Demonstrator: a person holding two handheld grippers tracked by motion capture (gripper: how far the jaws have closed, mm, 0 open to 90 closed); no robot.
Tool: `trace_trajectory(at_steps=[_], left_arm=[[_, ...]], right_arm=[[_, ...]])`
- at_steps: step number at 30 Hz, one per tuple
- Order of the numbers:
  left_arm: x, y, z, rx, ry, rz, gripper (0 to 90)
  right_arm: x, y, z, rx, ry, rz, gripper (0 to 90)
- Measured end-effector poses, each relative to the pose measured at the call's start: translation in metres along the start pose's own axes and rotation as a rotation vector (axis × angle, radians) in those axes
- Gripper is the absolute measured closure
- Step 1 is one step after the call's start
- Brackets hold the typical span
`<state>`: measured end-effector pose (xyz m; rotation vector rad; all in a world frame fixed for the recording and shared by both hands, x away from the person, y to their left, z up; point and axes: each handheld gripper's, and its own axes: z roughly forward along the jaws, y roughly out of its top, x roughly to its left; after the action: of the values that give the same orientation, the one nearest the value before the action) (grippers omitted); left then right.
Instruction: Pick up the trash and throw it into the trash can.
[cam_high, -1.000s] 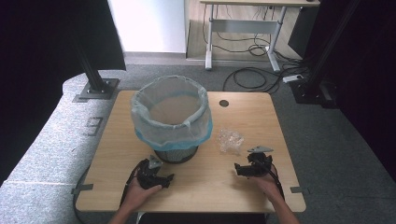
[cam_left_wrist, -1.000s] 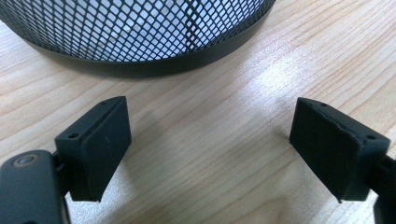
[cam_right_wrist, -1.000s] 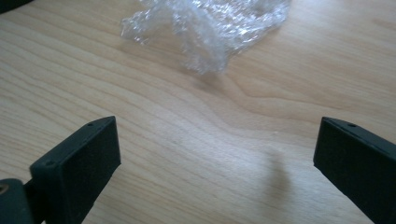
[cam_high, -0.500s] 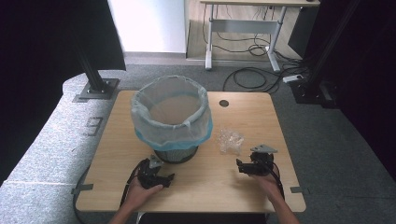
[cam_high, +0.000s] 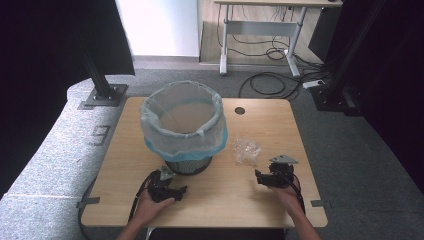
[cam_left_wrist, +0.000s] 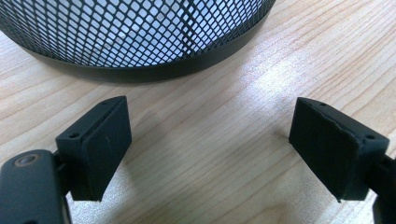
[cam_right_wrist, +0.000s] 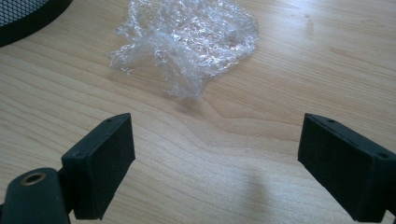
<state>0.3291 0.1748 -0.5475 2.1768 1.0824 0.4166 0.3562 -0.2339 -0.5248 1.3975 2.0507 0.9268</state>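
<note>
A black mesh wastebasket (cam_high: 183, 131) lined with a pale plastic bag stands in the middle of the wooden table (cam_high: 260, 117). Its mesh wall (cam_left_wrist: 140, 32) rises close ahead in the left gripper view. Right of it lies a crumpled wad of clear plastic wrap (cam_high: 247, 149), seen near the top of the right gripper view (cam_right_wrist: 187, 39). My left gripper (cam_high: 176, 192) rests on the table just in front of the basket, open and empty (cam_left_wrist: 210, 149). My right gripper (cam_high: 261, 178) sits a short way in front of the wrap, open with bare wood between its jaws (cam_right_wrist: 217, 168).
A round cable hole (cam_high: 239, 110) marks the table's far side. Grey floor (cam_high: 60, 150) surrounds the table, with a black stand base (cam_high: 102, 95) at the left and cables (cam_high: 270, 82) and a desk frame behind.
My right gripper has edged slightly forward toward the plastic wrap. The left gripper stays where it was.
</note>
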Motion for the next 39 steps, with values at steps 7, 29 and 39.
trace_trajectory(at_steps=[7,29,39], left_arm=[[0.0,0.0,0.0,0.0,-0.002,0.001,13.0],[-0.001,0.0,0.001,-0.003,-0.013,0.011,13.5],[-0.002,0.001,0.001,-0.005,-0.013,0.006,13.5]], right_arm=[[-0.005,-0.001,0.001,0.001,-0.026,0.0,10.7],[-0.02,-0.003,0.003,-0.008,-0.11,0.016,12.3],[-0.019,-0.002,0.004,-0.03,-0.106,0.023,12.6]])
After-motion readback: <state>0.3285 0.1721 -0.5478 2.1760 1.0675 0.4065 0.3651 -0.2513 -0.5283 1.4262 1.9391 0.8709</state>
